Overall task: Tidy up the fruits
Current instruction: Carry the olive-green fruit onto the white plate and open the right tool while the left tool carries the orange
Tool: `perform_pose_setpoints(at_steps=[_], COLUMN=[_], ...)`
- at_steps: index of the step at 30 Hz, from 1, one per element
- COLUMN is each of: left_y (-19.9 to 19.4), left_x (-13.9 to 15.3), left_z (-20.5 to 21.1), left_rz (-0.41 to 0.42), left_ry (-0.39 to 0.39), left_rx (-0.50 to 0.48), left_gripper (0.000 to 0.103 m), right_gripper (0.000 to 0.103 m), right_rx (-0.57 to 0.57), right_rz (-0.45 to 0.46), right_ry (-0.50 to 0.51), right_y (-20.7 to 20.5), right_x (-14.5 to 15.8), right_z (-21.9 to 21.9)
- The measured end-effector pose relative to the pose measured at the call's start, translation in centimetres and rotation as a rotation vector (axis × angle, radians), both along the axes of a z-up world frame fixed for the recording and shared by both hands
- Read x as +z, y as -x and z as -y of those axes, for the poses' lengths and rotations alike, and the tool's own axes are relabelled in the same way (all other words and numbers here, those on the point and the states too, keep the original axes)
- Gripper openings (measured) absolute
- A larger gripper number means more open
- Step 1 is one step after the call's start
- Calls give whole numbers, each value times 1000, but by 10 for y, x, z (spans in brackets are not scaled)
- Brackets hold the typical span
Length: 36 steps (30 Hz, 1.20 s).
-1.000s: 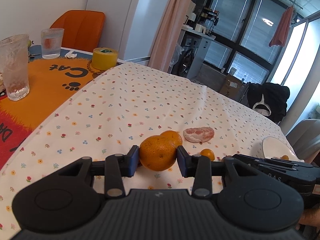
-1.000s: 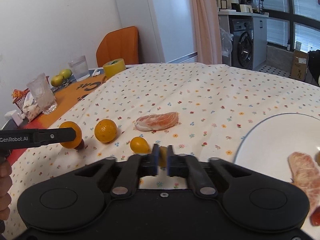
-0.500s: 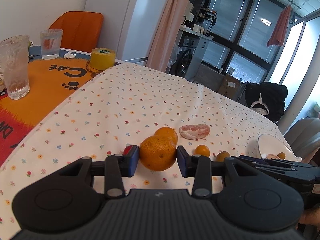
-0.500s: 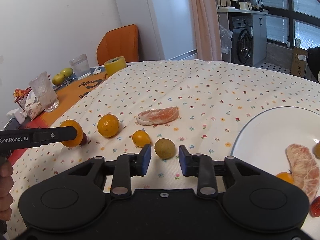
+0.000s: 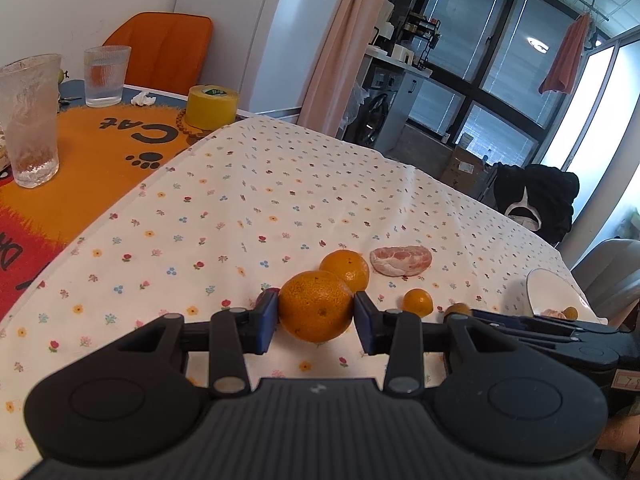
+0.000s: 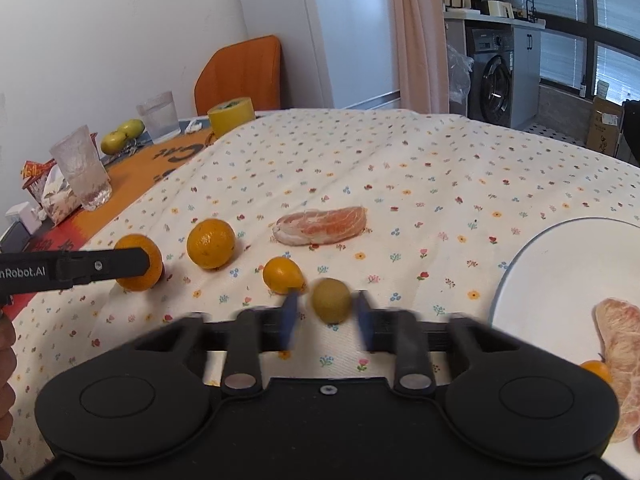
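My left gripper point(image 5: 315, 320) is shut on a large orange point(image 5: 316, 306) just over the flowered tablecloth. Behind it lie a second orange point(image 5: 346, 270), a peeled pink citrus segment point(image 5: 401, 260) and a small kumquat point(image 5: 418, 302). My right gripper point(image 6: 326, 316) is open, its fingers blurred. A small yellow-green fruit point(image 6: 331, 300) sits on the cloth between them, untouched. The kumquat point(image 6: 282, 274) lies just to its left. The white plate point(image 6: 560, 272) at the right holds another peeled segment point(image 6: 618, 360) and a small orange fruit point(image 6: 596, 370).
An orange cat mat point(image 5: 100, 148) at the left carries two glasses point(image 5: 30, 120), a yellow tape roll point(image 5: 211, 106) and green apples point(image 6: 122, 136). An orange chair point(image 5: 160, 52) stands behind. A small red thing point(image 5: 268, 293) peeks from behind my left finger.
My right gripper, shut a second ago, has opened and spread wider, leaving the yellow-green fruit on the cloth. My left gripper keeps the orange and has drawn back slightly.
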<state>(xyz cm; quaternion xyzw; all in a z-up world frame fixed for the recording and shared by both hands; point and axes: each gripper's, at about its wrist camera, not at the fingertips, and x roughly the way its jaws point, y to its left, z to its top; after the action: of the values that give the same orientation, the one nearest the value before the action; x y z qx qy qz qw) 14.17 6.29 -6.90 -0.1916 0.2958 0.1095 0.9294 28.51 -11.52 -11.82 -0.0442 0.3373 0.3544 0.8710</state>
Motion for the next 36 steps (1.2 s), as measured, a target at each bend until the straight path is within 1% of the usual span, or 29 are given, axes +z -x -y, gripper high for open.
perform_pose_setpoints(at_steps=[9,21,36], left_y=[-4,-8,-14], left_x=[5,20,33], left_z=[11,34,67], left_rz=[11,52,87], left_ry=[-5,-22,-35], left_rx=[-25,-74,-146], left_gripper=[39,39,39], right_gripper=[23,23,23], right_rx=[-21,-63,-143], right_rz=[32,73,108], right_ry=[-28,-52,-69], right_y=[6,13,22], right_x=[16,34,45], right_z=[18,47,92])
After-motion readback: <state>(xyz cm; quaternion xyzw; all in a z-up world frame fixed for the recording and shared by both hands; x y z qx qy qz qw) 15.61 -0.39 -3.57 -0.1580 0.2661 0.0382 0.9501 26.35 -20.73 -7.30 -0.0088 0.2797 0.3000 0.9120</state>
